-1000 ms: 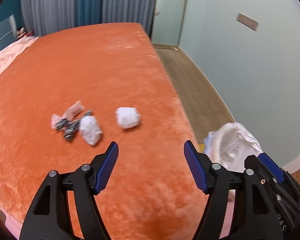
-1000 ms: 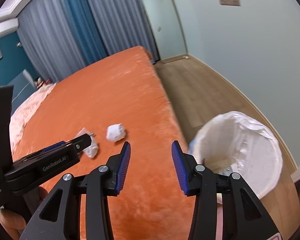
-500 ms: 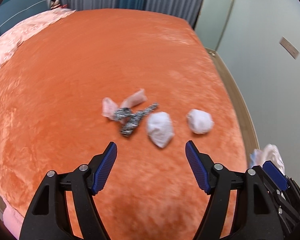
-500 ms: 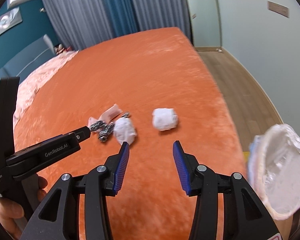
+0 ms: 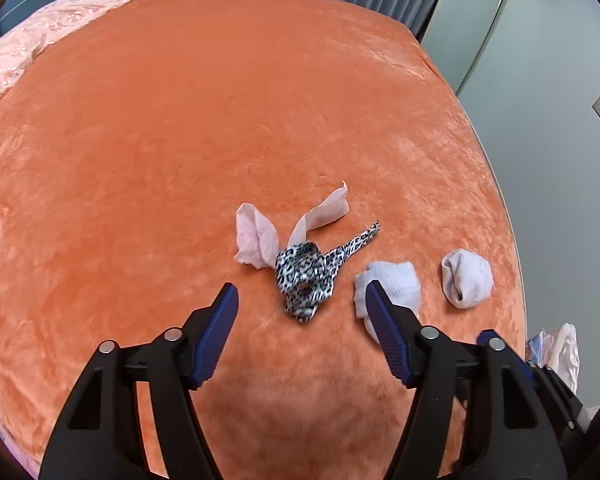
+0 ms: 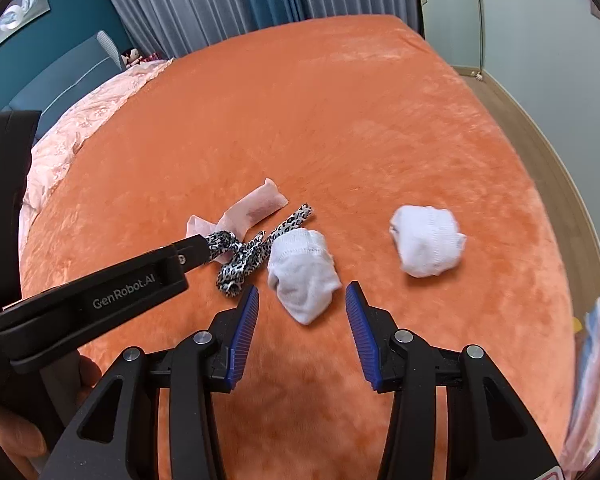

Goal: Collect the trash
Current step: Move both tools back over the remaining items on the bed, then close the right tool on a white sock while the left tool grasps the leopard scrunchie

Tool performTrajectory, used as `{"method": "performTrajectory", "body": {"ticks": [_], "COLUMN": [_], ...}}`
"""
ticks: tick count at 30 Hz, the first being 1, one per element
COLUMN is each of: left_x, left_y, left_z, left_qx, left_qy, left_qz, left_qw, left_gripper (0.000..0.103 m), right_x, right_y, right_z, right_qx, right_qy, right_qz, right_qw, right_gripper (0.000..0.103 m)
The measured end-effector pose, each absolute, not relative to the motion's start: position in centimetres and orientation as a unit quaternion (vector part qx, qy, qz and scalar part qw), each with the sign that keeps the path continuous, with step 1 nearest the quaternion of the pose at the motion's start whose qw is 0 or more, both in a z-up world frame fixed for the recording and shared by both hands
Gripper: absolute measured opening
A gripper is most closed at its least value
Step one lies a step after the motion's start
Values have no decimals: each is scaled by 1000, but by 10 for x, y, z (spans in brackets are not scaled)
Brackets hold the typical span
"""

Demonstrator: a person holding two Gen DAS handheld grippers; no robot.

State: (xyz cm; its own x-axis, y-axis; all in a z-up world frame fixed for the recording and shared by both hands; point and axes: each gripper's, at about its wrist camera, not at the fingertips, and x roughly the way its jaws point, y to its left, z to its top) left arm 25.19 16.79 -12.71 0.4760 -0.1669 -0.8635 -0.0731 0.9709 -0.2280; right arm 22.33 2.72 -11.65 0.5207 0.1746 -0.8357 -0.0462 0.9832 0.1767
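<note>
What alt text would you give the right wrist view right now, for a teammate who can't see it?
The open right claw hovers low over an orange bedspread, lined up on a white sock bundle. A second white bundle lies to its right; a leopard-print strip and pink wrapper lie to its left, where the left claw reaches in.

Left gripper, right gripper: black plastic frames with triangular cutouts, silver round screws, ribbed blue finger pads. White "GenRobot.AI" lettering on left gripper's side. Bare-skinned hand.
</note>
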Motion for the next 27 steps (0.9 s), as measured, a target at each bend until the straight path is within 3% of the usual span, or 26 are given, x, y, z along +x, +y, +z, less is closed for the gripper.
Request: {"method": "performTrajectory", "body": {"ticks": [5,7,9,10,12,14,27], "left_x": [269,273,276,276,276,275,238], "left_y": [167,166,166,166,166,166,143], "left_z": [-141,-145,-148,-148,-147,-145,-82], "left_qx": [-120,-119,-122,-122,-119,-115,-106], "left_qy": [520,523,526,526,523,520,474], "left_qz": [-39,-43,-50,-52,-53,-52,-75], "left_qw": [845,843,840,840,842,845,871], "left_gripper": [40,20,10,8,4,2,0], "right_x": [241,247,253,255,258,256,208], "right_y": [35,38,41,43,44,43,14], "right_z": [-133,-139,-146,-150,-157,-160,-94], "right_qx": [69,68,68,67,67,67,85], "right_qy": [497,499,504,508,517,521,460], "right_qz": [70,72,76,75,76,76,72], "right_qw": [862,861,858,856,850,848,881], "right_gripper": [45,45,41,39,17,10,6]}}
